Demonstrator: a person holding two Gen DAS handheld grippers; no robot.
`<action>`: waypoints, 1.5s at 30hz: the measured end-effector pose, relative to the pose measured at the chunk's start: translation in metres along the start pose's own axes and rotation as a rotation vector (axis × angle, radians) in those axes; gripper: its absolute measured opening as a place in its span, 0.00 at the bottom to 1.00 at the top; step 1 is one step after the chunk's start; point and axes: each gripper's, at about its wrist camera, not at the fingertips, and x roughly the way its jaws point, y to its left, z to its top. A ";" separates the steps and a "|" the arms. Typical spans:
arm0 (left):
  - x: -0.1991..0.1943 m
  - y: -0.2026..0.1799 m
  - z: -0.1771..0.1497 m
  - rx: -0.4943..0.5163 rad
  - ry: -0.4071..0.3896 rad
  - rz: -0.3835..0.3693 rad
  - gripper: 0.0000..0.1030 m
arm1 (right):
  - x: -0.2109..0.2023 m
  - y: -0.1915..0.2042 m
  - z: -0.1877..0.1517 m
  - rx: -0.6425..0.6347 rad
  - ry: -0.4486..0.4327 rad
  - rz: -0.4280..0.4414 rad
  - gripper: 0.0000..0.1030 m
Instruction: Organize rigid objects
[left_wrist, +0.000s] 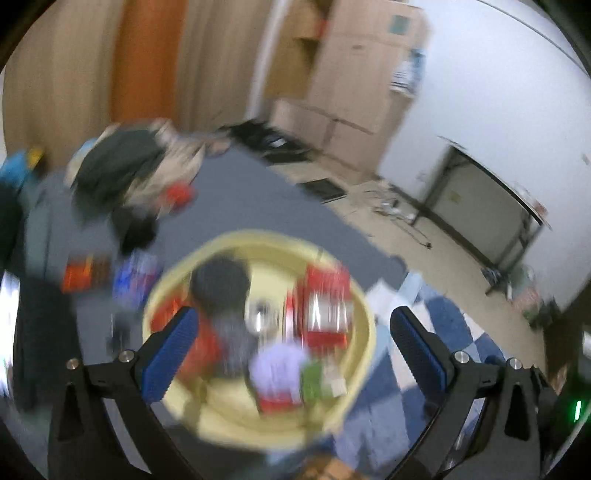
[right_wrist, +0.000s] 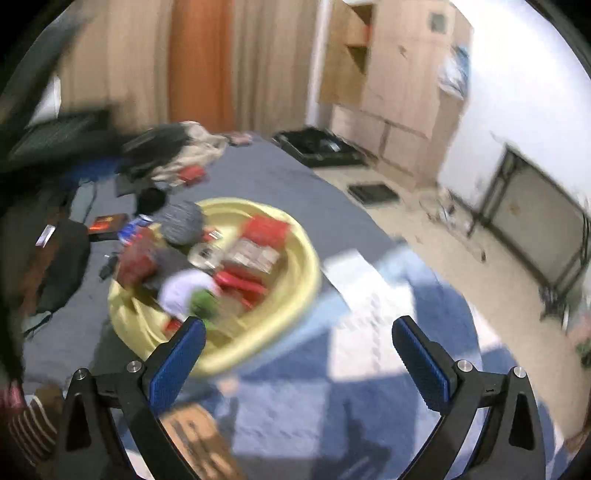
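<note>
A yellow basin (left_wrist: 365, 317) sits on a grey bed cover, filled with several objects: a red box (left_wrist: 327, 306), a dark round thing (left_wrist: 221, 284), a pale purple item (left_wrist: 277, 365) and a green item (left_wrist: 314, 380). My left gripper (left_wrist: 295, 350) is open and empty, hovering over the basin. In the right wrist view the basin (right_wrist: 303, 266) lies ahead to the left, holding red boxes (right_wrist: 258, 240) and a grey ball (right_wrist: 183, 221). My right gripper (right_wrist: 299, 362) is open and empty, above a blue-and-white checked blanket (right_wrist: 369, 332). Both views are blurred.
A pile of clothes (right_wrist: 177, 147) lies at the far end of the bed, with a red box (right_wrist: 192, 173) beside it. Small boxes (left_wrist: 110, 273) lie left of the basin. A black case (right_wrist: 321, 147), wooden cabinets (right_wrist: 399, 92) and a metal-framed table (right_wrist: 535, 221) stand beyond the bed.
</note>
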 end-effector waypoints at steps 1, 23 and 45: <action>0.000 0.001 -0.017 -0.033 0.022 0.017 1.00 | -0.003 -0.010 0.000 0.025 0.017 -0.011 1.00; 0.077 0.005 -0.148 0.070 0.116 0.217 1.00 | 0.109 -0.018 -0.063 -0.148 0.112 0.088 1.00; 0.079 0.002 -0.148 0.086 0.124 0.237 1.00 | 0.110 -0.018 -0.064 -0.133 0.114 0.074 1.00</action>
